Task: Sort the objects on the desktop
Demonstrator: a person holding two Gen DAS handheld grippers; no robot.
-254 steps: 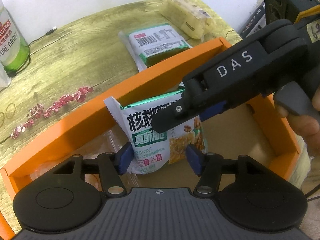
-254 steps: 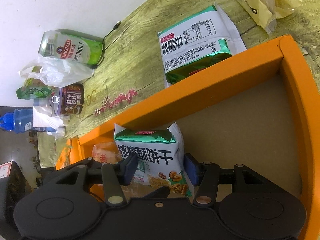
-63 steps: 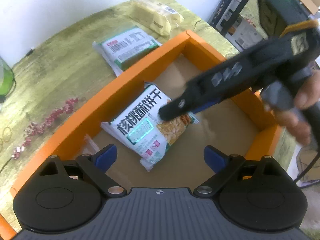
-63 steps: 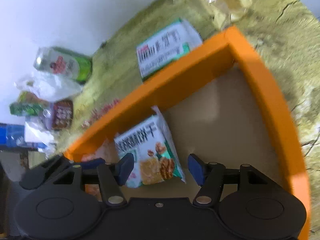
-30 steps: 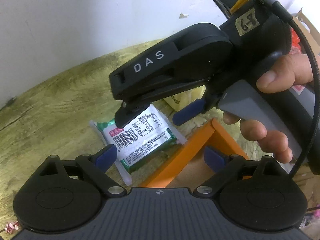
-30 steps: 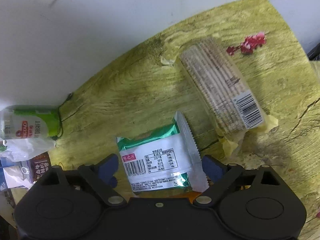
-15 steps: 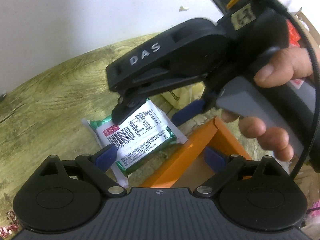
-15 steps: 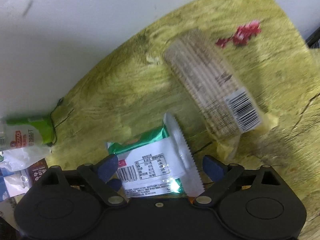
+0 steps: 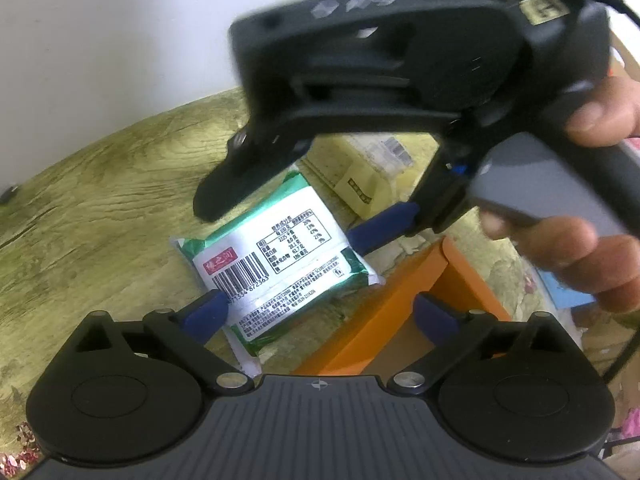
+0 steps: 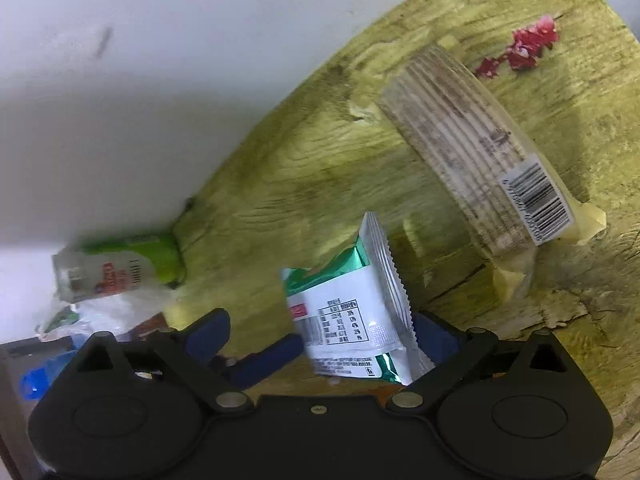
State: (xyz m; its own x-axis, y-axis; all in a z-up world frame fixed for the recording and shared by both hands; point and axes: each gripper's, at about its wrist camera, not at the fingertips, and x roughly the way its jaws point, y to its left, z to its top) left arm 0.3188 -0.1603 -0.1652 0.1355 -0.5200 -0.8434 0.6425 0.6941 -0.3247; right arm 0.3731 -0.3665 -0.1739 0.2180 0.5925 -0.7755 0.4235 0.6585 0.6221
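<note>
A green and white snack packet (image 9: 280, 264) lies label up on the wooden table, just outside the corner of the orange box (image 9: 400, 300). My left gripper (image 9: 320, 314) points down at it, its jaws opening, with the packet's near end between the blue pads but not pressed. My right gripper (image 9: 280, 220) hovers over the packet's far end, blurred and held by a hand (image 9: 600, 116). In the right wrist view the packet (image 10: 352, 312) sits between the wide jaws of the right gripper (image 10: 320, 336), close to the right pad. A left gripper finger (image 10: 268, 360) shows beside it.
A long yellow cracker pack (image 10: 480, 160) lies beyond the packet, with a red flower sprig (image 10: 524, 48) past it. A green beer can (image 10: 120, 268) and a plastic bag (image 10: 112, 312) stand at the left by the white wall.
The right gripper has turned and come closer over the packet, which now sits further right between its fingers. Both pairs of jaws stand a little wider.
</note>
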